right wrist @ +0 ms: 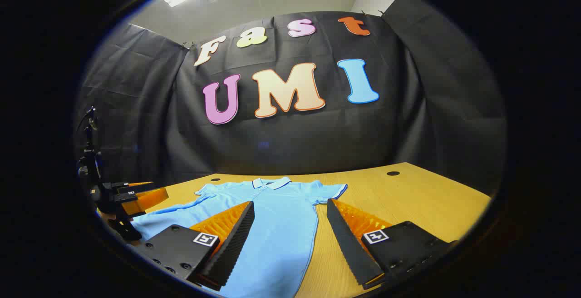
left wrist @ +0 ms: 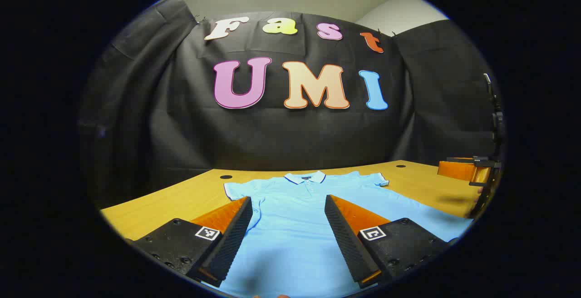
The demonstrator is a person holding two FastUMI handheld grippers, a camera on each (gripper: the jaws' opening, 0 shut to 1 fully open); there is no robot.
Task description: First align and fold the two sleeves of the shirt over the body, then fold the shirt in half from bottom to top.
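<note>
Wooden table [left wrist: 181,198] holds flat shirt [left wrist: 295,216]; your left gripper [left wrist: 288,234] and right gripper [right wrist: 290,239] jaws spread, empty. Grabbing the 2 o'clock sleeve [right wrist: 333,191] unevenly risks skewed fold.

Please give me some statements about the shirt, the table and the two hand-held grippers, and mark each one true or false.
1. The shirt lies flat on the table, collar toward the booth wall. True.
2. Both sleeves are already folded over the body. False: both are spread out to the sides.
3. The left hand-held gripper is open, with nothing between its fingers. True.
4. The right hand-held gripper is shut on a sleeve. False: it is open and holds nothing.
5. The shirt is red. False: it is light blue with a dark-trimmed collar.
</note>
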